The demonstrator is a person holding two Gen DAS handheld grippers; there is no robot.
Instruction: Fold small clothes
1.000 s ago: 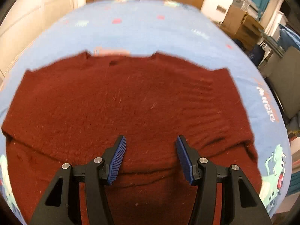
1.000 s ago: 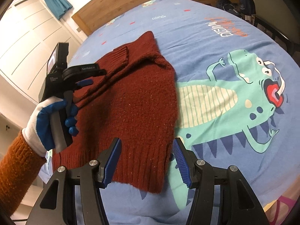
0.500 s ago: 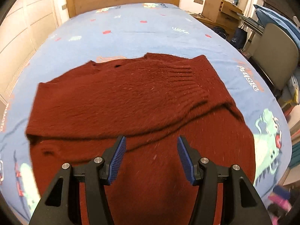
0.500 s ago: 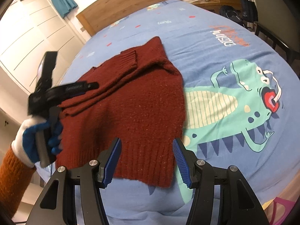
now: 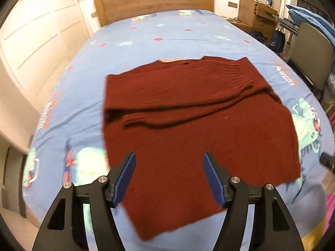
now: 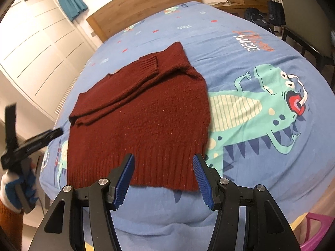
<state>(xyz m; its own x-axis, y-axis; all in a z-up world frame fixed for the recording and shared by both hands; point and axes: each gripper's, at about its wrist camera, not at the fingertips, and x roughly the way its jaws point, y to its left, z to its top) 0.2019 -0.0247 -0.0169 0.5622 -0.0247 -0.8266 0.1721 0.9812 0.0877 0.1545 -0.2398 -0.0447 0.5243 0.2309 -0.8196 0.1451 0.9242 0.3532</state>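
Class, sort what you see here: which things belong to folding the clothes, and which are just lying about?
Part of the job:
dark red sweater
left tool, jaws opening, empty
right tool, empty

Just lying about:
dinosaur bedsheet
wooden headboard
chair

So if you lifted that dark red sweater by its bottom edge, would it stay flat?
Probably not: the dark red knit sweater already lies in soft folds where its sleeves are laid across, so it would likely droop. Its fuzzy, chunky knit suggests good grip, little slipping.
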